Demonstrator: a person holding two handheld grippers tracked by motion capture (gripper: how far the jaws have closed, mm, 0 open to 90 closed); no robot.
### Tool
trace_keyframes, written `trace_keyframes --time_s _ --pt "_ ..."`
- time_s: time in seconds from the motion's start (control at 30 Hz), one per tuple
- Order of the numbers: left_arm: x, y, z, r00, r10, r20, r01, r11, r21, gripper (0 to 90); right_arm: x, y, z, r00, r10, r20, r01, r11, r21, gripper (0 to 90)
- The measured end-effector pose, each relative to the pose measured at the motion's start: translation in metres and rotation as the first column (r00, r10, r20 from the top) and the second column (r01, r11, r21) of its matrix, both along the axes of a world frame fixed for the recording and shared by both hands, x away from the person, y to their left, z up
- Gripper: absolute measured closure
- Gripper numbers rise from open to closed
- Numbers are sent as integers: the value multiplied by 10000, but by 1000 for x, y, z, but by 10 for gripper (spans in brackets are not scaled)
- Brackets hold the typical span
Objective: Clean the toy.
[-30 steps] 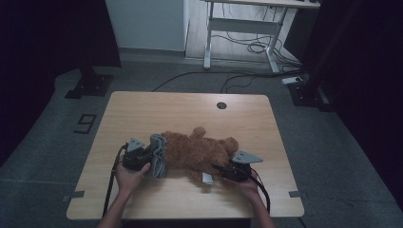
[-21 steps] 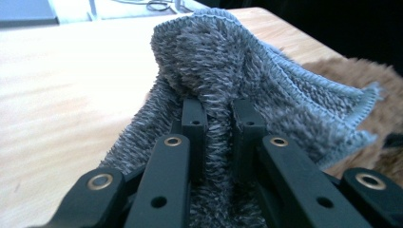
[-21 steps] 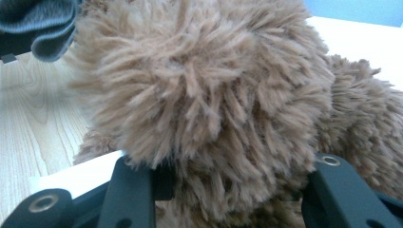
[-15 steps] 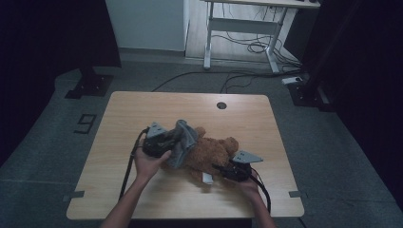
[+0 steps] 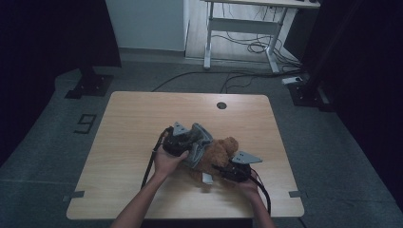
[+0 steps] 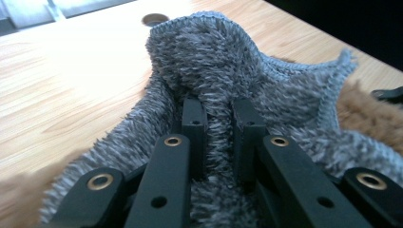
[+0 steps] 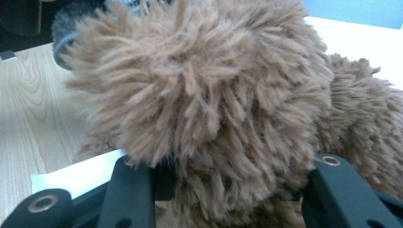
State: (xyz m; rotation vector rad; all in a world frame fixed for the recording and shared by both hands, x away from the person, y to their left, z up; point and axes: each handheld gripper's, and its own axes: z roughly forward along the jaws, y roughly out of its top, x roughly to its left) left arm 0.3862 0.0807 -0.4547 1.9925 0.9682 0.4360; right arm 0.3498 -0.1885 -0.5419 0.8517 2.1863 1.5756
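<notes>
A wooden table (image 5: 133,123) with a grommet hole (image 5: 221,105); behind, a white desk frame (image 5: 242,28).

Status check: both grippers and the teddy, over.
Left gripper shut on grey knit garment, lifted over teddy bear. Right gripper clamped on bear's fur. Nothing in the way.

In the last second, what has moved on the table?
The left claw, shut on the grey knitted garment, has carried it up and to the right, peeling it over the brown teddy bear. The right claw has stayed clamped on the bear near the table's front edge.
</notes>
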Motion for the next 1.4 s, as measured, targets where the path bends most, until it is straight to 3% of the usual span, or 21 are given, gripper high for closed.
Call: trace_keyframes --time_s 0.2,0.37,0.6,0.7,0.77,0.9,1.0,1.07,1.17,1.3,1.4 --pt "-6 45 1 9967 795 176 -792 9967 -148 784 -1 1 0 10000 -13 6 13 10000 -31 530" --pt "-7 80 -7 9890 1477 -66 -1477 9890 -57 784 -1 1 0 10000 -23 -51 23 10000 14 530" --pt "-5 103 -25 9791 1943 -604 -1941 9809 90 784 0 0 0 9999 -29 -150 30 9999 100 529" --pt "-4 106 -23 9779 1966 -711 -1955 9805 221 783 1 -1 0 9999 -23 -163 25 9999 139 530" --pt "-5 104 -15 9794 1950 -530 -1944 9808 170 783 1 -1 0 9998 -30 -188 33 9999 161 529" --pt "-10 84 9 9915 1295 -159 -1300 9910 -333 783 3 -3 -1 9996 -39 -295 46 9996 262 530" --pt "-10 50 26 9991 433 40 -431 9981 -444 783 2 -3 -1 9995 -56 -300 64 9996 268 529" --pt "-9 25 32 9999 -59 119 64 9989 -471 783 2 -2 -1 9995 -67 -301 75 9996 263 529" --pt "-8 -12 37 9972 -733 114 738 9960 -505 783 2 -2 -1 9996 -76 -290 83 9996 258 530" --pt "-9 -65 34 9864 -1641 -9 1641 9861 -275 782 2 -2 -1 9996 -72 -274 79 9996 267 530" --pt "-13 -98 24 9776 -2101 -130 2104 9771 320 782 2 -2 -1 9996 -82 -268 89 9996 251 530"
